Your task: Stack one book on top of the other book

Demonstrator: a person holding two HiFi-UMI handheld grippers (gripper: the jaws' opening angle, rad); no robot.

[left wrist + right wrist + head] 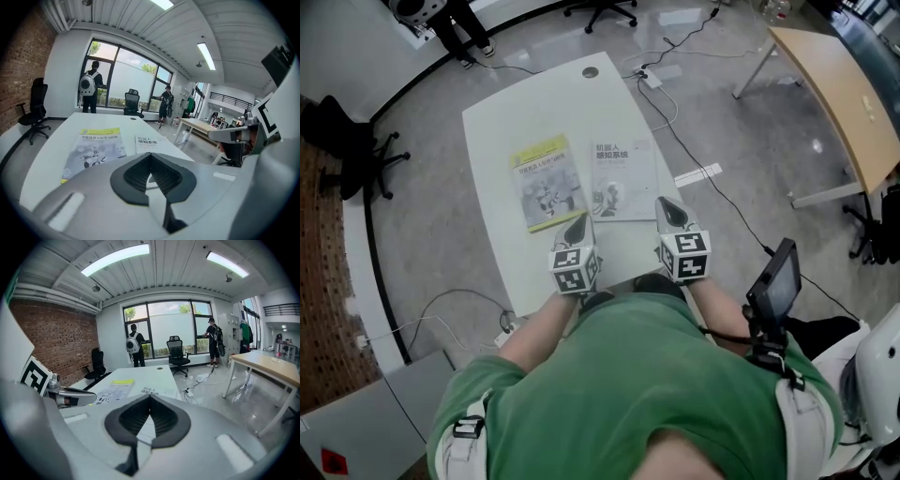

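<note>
Two grippers, left gripper (578, 223) and right gripper (673, 211), both with jaws closed and nothing in them. Just past the tips are two books, flat and side by side, not stacked: yellow-topped book (547, 183) and white book (623, 178). One white table (506, 131). Two people (136, 345) stand at the far window.

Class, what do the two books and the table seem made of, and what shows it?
Yellow-topped book: paper, possibly glossy; printed cover lies flat.
White book: paper; thin printed cover.
Table: smooth white laminate, perhaps; even, seamless top.
</note>
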